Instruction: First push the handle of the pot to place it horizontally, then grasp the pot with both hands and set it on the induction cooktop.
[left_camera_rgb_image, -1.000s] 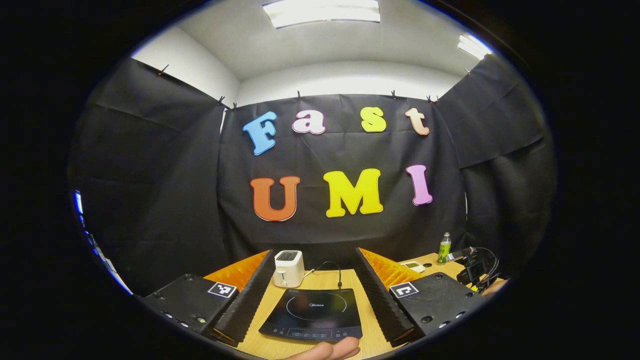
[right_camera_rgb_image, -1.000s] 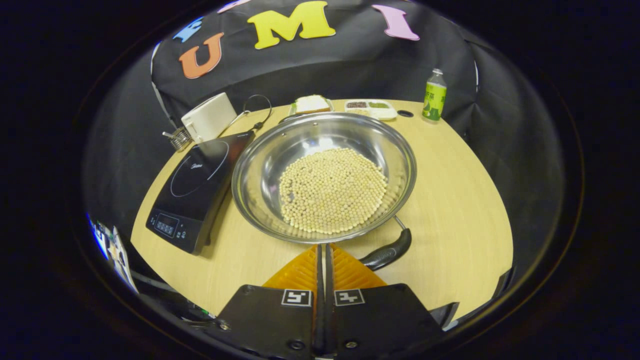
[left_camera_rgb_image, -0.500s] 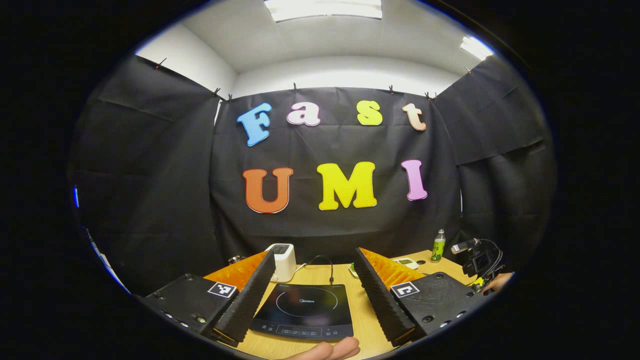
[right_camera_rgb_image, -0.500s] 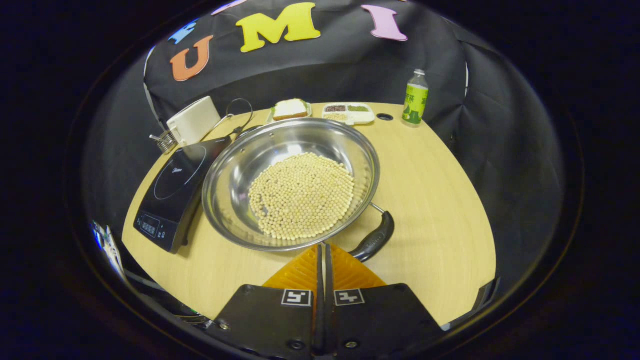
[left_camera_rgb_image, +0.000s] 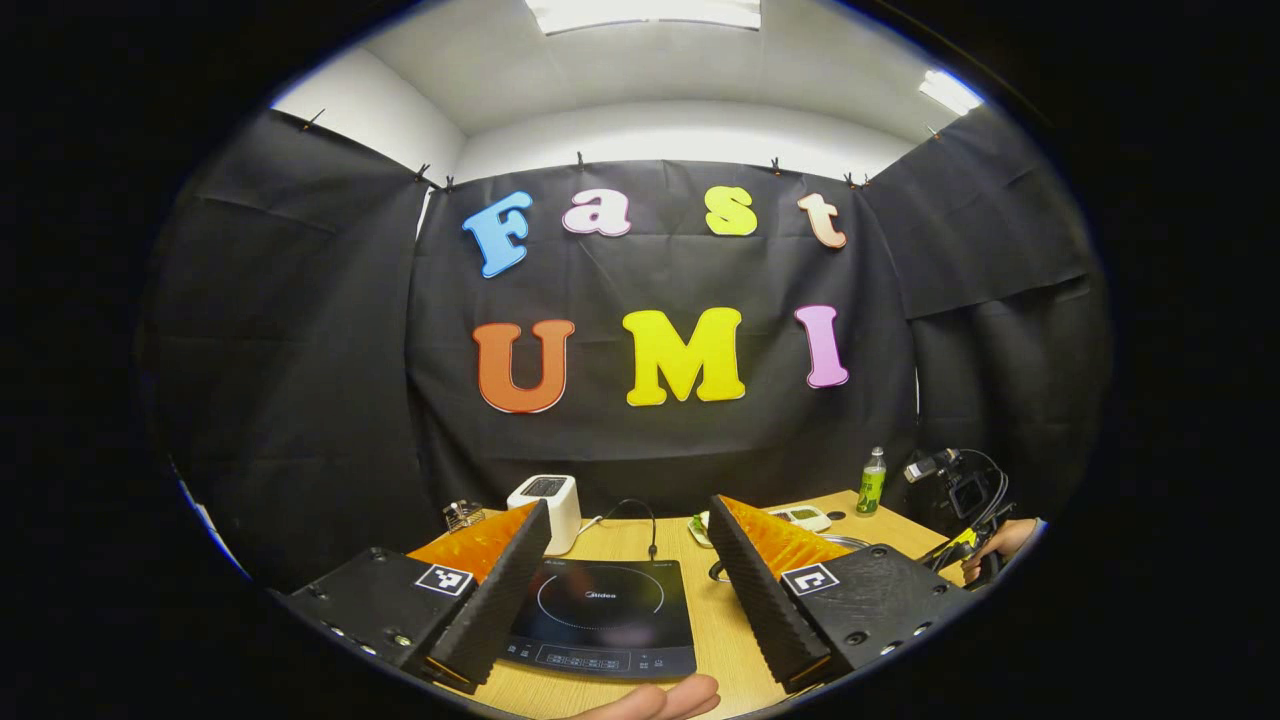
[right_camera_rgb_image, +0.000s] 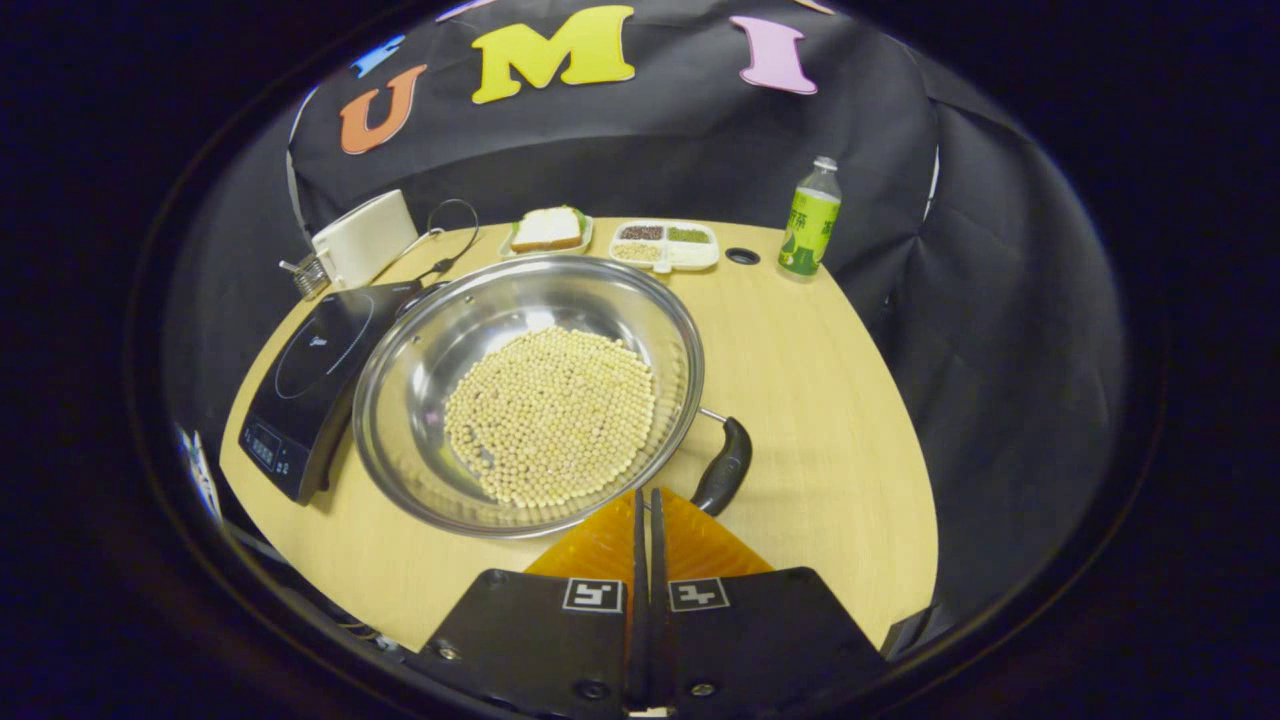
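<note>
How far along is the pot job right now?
Early. The pot of beans sits on the table beside the induction cooktop, not on it. Its handle angles toward the shut right hand-held gripper, close by; contact unclear. The left hand-held gripper is open, holding nothing. Lifting remains.

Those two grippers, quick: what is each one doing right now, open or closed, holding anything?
Left gripper: open, holding nothing.
Right gripper: closed, nothing between its fingers, near the pot handle.
</note>
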